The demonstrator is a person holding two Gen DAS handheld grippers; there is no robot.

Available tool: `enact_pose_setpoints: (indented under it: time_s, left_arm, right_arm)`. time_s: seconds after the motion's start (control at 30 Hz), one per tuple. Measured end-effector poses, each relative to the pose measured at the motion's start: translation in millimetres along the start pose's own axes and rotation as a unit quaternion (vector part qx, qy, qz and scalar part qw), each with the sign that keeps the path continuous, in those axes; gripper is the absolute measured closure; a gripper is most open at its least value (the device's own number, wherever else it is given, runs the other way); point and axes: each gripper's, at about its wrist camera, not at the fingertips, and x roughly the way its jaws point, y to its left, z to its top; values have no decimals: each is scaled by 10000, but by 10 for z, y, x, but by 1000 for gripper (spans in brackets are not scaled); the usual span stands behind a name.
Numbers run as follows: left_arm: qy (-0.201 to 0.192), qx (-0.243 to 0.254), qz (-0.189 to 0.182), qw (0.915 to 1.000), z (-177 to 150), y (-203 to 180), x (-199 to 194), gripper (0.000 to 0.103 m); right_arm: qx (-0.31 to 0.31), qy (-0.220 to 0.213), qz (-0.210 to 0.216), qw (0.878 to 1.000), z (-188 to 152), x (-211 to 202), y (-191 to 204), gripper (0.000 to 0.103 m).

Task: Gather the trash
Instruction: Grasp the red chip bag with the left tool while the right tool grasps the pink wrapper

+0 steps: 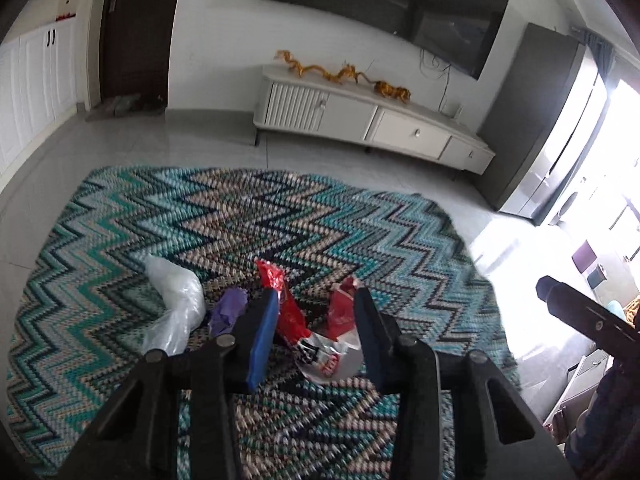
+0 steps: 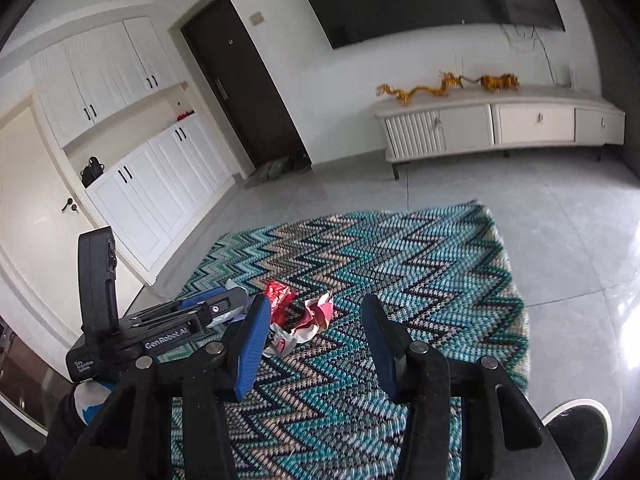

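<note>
A crumpled red and white snack wrapper point(image 1: 320, 332) lies on the zigzag rug point(image 1: 280, 208). My left gripper point(image 1: 316, 300) stands over it, jaws apart, with the wrapper between the blue pads point(image 1: 262, 336) but not clearly squeezed. Left of it lie a purple scrap point(image 1: 228, 312) and a clear plastic bag point(image 1: 176, 304). In the right wrist view the same wrapper point(image 2: 300, 312) sits just beyond my right gripper point(image 2: 316, 304), which is open with nothing between its fingers. The left gripper point(image 2: 216, 300) shows there at the left, low over the rug point(image 2: 420, 260).
A low white TV cabinet point(image 1: 400, 124) with golden ornaments stands against the far wall under a dark screen. White cupboards point(image 2: 152, 184) and a dark door point(image 2: 248, 92) are at the left. A person's black shoe point(image 2: 580, 428) rests on grey tiles beside the rug.
</note>
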Motion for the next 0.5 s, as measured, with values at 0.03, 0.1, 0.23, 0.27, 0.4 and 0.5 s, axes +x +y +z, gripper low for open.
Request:
enact_pose_setpoints:
  time_s: [0.03, 0.1, 0.23, 0.27, 0.4, 0.5]
  left_arm:
    - [67, -18, 40, 10000, -7, 38, 94, 66]
    - [172, -63, 74, 9998, -25, 109, 261, 66]
    - [346, -15, 42, 9994, -113, 161, 450, 66]
    - [379, 21, 19, 9993, -140, 162, 484, 68]
    - [353, 176, -19, 9992, -225, 156, 539, 77]
    - [268, 154, -74, 9995, -258, 174, 529, 80]
  right_arm:
    - [30, 69, 20, 10000, 3, 102, -36, 58]
    - [79, 186, 55, 9998, -11, 279, -88, 58]
    - [208, 408, 175, 9988, -37, 620, -167, 58]
    - [248, 475, 214, 9983, -51, 707, -186, 58]
    - [309, 730, 329, 9963, -104, 1019, -203, 58]
    - [336, 865, 412, 9948, -131, 1207, -181, 58]
